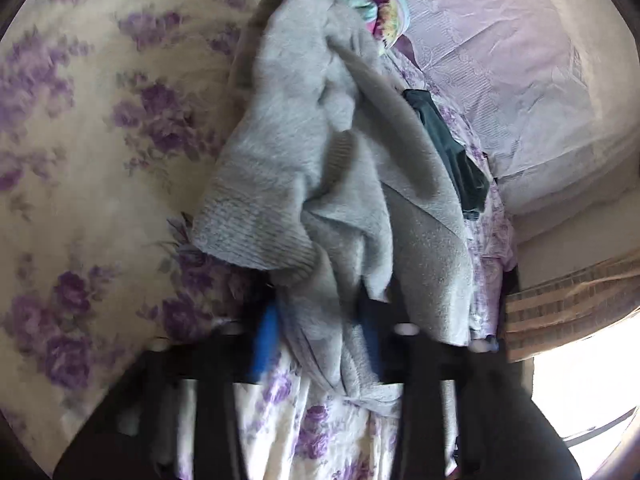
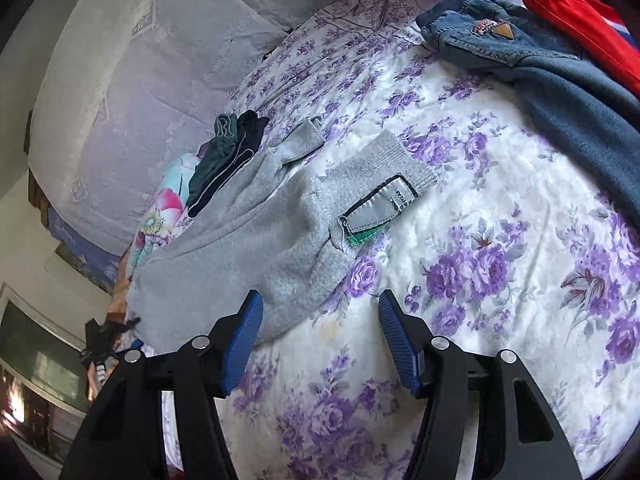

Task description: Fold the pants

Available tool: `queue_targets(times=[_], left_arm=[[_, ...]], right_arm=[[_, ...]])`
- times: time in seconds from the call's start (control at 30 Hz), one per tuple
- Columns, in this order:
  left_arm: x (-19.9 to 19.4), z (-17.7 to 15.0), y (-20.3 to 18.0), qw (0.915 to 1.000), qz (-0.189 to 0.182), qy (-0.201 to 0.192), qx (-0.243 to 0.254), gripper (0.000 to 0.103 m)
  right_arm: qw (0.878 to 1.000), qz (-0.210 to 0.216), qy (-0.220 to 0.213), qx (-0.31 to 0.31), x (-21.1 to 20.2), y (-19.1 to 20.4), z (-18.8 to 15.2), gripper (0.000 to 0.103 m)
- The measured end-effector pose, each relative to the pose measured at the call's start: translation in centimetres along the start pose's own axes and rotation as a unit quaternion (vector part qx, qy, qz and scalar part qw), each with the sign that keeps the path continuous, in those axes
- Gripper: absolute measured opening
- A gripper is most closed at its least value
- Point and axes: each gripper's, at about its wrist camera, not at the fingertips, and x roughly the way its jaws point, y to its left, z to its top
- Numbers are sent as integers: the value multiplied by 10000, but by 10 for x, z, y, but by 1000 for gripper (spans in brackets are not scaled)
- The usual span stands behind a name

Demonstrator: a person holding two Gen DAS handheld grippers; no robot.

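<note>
Grey fleece pants [image 2: 256, 236] with ribbed knit cuffs lie crumpled across a bed [image 2: 500, 280] covered by a white quilt printed with purple roses. In the right wrist view one ribbed cuff is turned back to show a grey sewn-in label [image 2: 378, 209] with a dark border and a green tab under it; the printing on the label is too small to read. In the left wrist view the same grey pants [image 1: 320, 168] rise in a bunch straight from the left hand-held gripper [image 1: 320, 332], whose blue-padded fingers are pressed together on a fold of the fleece, though blur hides the pads themselves. The right hand-held gripper [image 2: 320, 336] hovers with its ribbed blue pads [image 2: 244, 332] spread apart, nothing between them, the left pad just beside the near edge of the grey fleece. Against the far side of the pants lie a dark green and black folded garment [image 2: 228, 156] and a bright floral fabric in pink and turquoise [image 2: 168, 208]. Farther off on the quilt rests a pair of blue denim jeans [image 2: 520, 52] bearing a small embroidered patch and a tan triangular tag, their lettering illegible, with a red cloth [image 2: 580, 16] beside them. A pale lilac embossed cushion [image 2: 140, 80] borders the bed.
</note>
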Motion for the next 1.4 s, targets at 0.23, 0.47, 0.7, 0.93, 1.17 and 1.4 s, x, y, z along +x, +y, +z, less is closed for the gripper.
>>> queue_targets(times=[0.23, 0.47, 0.7, 0.93, 1.17, 1.4], left_arm=[[-38, 2, -3, 9993, -343, 108, 58, 14], [-118, 2, -2, 9992, -391, -13, 89, 14], [-94, -22, 63, 9983, 380, 421, -97, 32], [-173, -40, 30, 9734, 1739, -1105, 1001, 65], [-124, -46, -43, 9241, 2200, -1239, 2869, 73], [-51, -30, -19, 9124, 2812, -833, 2856, 78]], right_arm=[[9973, 473, 133, 546, 23, -9, 23, 61], [9976, 577, -312, 208, 26, 13, 35, 20], [9989, 135, 377, -252, 28, -9, 16, 20], [9809, -1149, -1124, -1093, -34, 34, 31, 44], [9615, -1172, -383, -2455, 59, 110, -6, 65], [9472, -1606, 95, -2772, 88, 115, -16, 72]])
